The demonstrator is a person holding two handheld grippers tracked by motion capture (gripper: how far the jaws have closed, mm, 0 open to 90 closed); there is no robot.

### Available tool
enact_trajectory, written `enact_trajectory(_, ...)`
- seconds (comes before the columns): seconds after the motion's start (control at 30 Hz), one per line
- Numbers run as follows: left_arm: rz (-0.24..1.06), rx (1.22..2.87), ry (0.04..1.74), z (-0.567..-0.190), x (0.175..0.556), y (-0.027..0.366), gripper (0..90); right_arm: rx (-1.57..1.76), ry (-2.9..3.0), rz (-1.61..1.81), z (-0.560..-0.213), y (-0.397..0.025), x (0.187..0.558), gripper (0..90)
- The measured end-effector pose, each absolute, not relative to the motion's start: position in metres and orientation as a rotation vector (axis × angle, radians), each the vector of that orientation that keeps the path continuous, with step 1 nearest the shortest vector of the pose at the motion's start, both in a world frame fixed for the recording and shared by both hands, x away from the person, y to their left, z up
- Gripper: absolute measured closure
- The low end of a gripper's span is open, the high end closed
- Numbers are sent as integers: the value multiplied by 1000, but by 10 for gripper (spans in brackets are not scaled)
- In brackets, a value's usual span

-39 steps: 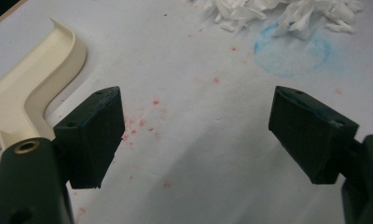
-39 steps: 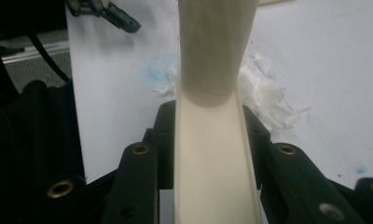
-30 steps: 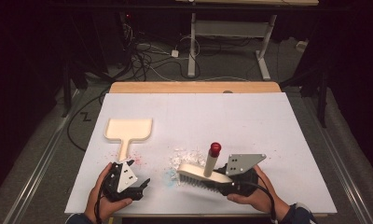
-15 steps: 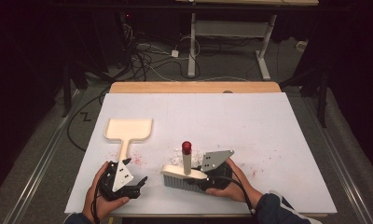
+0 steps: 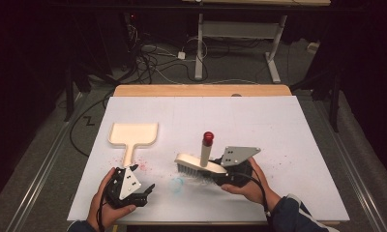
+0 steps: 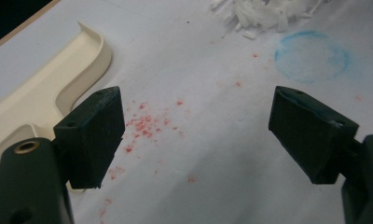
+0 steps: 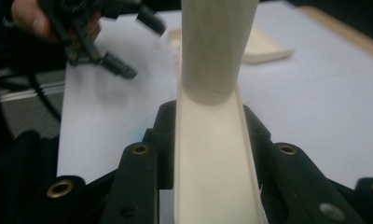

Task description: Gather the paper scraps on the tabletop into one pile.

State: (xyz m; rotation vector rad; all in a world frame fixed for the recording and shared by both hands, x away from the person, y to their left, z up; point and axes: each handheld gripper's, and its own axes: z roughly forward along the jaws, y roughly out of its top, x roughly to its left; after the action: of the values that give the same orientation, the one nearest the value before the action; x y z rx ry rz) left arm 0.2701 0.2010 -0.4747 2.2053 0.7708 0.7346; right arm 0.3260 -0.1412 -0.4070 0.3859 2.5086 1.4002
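A cream brush point(image 5: 200, 165) with white bristles and an upright handle tipped in red point(image 5: 208, 137) stands on the white sheet, right of centre near the front. My right gripper point(image 5: 221, 174) is shut on the brush's right end; in the right gripper view the cream back point(image 7: 212, 177) runs between the jaws and the handle point(image 7: 217, 46) rises ahead. A cream dustpan point(image 5: 133, 134) lies flat at the left. My left gripper point(image 5: 149, 192) rests open at the front left, jaws wide apart over red crumbs point(image 6: 142, 123), beside the dustpan's handle point(image 6: 40, 93).
A faint blue ring point(image 6: 312, 56) marks the sheet between the grippers, just below the bristles point(image 6: 264, 11). Red specks point(image 5: 283, 154) scatter to the brush's right. The wooden table edge point(image 5: 201, 90) lies at the back, with cables and a desk frame point(image 5: 240, 43) on the floor beyond.
The right gripper swept the brush leftward, then brought it back to the right and a little farther from the front edge. The left gripper has stayed where it was, open.
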Motion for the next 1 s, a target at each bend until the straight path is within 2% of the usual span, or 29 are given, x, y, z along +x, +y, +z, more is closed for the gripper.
enact_trajectory(0.17,732,2203,779,-475,271,202,175,498,2321,1356,-393,-163,328,674)
enact_trajectory(0.37,730,2210,771,-475,272,201,175,690,2231,1141,-414,-167,349,675)
enact_trajectory(0.57,726,2223,761,-476,272,198,175,825,2227,1031,-443,-148,358,675)
enact_trajectory(1.0,717,2234,753,-477,272,195,176,762,2275,1075,-443,-96,342,674)
